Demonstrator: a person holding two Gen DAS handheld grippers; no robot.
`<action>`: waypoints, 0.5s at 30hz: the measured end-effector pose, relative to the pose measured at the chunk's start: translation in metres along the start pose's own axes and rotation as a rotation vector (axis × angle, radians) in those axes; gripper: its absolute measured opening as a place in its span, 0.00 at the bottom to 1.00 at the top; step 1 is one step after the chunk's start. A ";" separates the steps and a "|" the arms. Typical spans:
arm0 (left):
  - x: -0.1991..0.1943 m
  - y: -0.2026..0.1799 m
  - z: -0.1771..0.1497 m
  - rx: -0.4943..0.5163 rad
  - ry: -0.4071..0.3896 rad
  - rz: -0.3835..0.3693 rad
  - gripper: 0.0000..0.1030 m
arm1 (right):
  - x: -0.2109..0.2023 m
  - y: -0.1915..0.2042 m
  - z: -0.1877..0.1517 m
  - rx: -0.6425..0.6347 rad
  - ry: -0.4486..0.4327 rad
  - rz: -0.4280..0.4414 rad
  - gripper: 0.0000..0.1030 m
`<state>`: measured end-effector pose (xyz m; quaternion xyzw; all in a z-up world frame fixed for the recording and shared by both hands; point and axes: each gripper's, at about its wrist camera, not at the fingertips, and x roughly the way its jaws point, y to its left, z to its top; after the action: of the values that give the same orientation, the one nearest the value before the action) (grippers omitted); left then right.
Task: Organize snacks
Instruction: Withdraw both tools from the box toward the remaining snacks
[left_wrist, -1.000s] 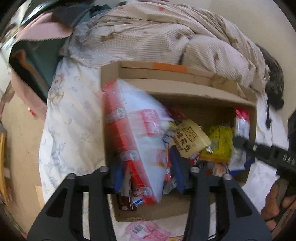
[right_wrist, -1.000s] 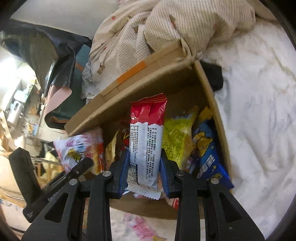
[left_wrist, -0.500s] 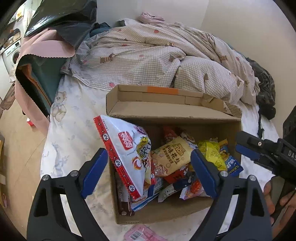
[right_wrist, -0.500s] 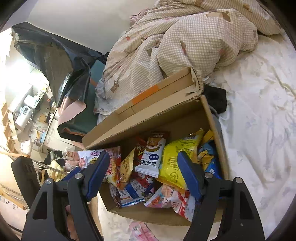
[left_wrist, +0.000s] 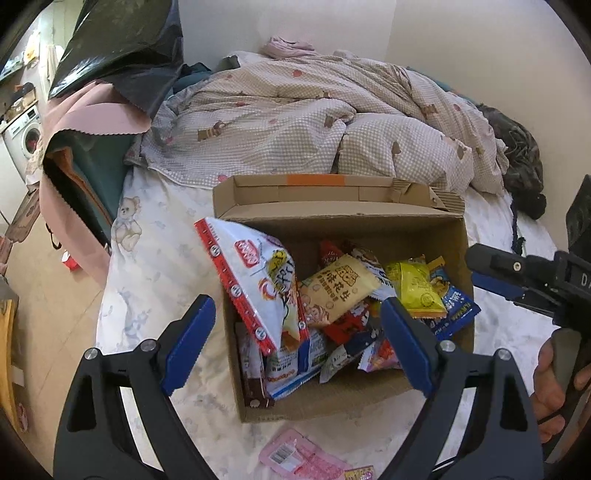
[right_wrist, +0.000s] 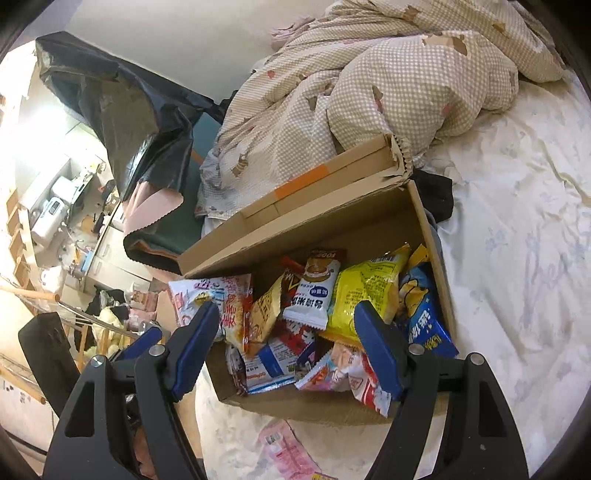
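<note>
Snacks (left_wrist: 343, 295) heaped in box (left_wrist: 325, 400) on bed (left_wrist: 155, 266), frame centre; big white bag (left_wrist: 255, 288) leans over box's left wall, may tip out; pink packet (left_wrist: 303, 458) outside, lower frame; left tool (left_wrist: 295, 339) and right tool (right_wrist: 286, 341) both apart, empty.

You are looking at a box (left_wrist: 317, 400) whose open top is offering passage from above, though packets (left_wrist: 340, 295) are filling it. Its folded-back flap (left_wrist: 332, 194) and the duvet (left_wrist: 314, 122) are blocking the upper frame. Bare sheet (left_wrist: 155, 258) is lying free at left; a pink packet (left_wrist: 299, 456) is sitting at the bottom centre.
</note>
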<state>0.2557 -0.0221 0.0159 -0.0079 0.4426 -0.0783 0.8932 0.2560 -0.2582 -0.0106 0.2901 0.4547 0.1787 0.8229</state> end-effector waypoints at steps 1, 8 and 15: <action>-0.002 0.001 -0.002 -0.005 0.002 0.001 0.86 | -0.003 0.002 -0.002 -0.006 -0.001 -0.002 0.76; -0.017 0.016 -0.023 -0.071 0.029 0.006 0.86 | -0.013 0.014 -0.025 -0.045 0.016 -0.013 0.76; -0.034 0.022 -0.052 -0.081 0.049 0.011 0.86 | -0.019 0.017 -0.056 -0.035 0.052 -0.011 0.76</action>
<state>0.1972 0.0071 0.0092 -0.0397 0.4673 -0.0558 0.8814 0.1982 -0.2381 -0.0106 0.2686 0.4743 0.1894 0.8167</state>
